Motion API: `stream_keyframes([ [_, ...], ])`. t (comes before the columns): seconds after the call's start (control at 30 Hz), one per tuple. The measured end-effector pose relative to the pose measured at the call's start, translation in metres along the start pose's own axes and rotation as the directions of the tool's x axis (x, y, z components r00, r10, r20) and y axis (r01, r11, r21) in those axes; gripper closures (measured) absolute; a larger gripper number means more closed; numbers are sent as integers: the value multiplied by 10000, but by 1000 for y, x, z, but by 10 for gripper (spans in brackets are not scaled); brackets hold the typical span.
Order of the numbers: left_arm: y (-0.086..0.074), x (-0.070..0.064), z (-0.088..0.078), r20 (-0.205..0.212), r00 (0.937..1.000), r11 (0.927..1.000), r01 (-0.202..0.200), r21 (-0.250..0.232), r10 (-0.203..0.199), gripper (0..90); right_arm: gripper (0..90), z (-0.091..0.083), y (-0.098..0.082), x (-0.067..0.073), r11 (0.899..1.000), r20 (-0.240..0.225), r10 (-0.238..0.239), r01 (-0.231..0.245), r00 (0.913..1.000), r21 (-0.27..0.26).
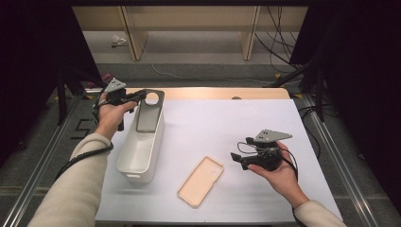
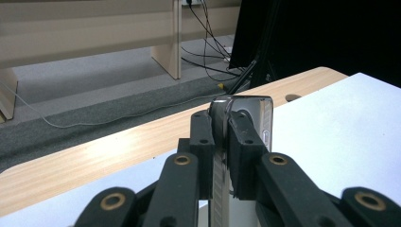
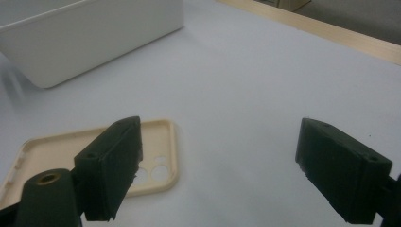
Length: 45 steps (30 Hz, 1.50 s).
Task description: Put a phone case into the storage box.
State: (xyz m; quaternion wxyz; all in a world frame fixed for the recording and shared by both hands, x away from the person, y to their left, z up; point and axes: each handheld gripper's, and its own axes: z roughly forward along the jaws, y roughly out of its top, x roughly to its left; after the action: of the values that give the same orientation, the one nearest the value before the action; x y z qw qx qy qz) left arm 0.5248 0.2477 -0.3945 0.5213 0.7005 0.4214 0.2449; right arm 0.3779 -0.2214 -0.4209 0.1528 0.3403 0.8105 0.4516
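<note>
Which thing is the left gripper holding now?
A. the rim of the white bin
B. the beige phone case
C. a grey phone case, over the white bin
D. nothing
C: the left gripper is shut on the grey phone case, held over the white bin.

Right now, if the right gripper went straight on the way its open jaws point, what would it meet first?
Probably the cream phone case lying flat on the white table: the right gripper points at its camera-hole end. Beyond that stands the white bin. Depth is unclear, so it might meet bare table just past the case.
</note>
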Motion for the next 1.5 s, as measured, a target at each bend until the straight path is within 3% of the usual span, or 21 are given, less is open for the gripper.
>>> stream_keyframes([
  [1.1,-7,6,5,-418,9991,9992,94,388,-78,800,165,1,0,1,10000,-85,-26,26,10000,56],
  [1.5,-7,8,8,-733,9973,9976,-41,693,91,779,165,2,0,1,10000,-133,0,1,9999,69],
])
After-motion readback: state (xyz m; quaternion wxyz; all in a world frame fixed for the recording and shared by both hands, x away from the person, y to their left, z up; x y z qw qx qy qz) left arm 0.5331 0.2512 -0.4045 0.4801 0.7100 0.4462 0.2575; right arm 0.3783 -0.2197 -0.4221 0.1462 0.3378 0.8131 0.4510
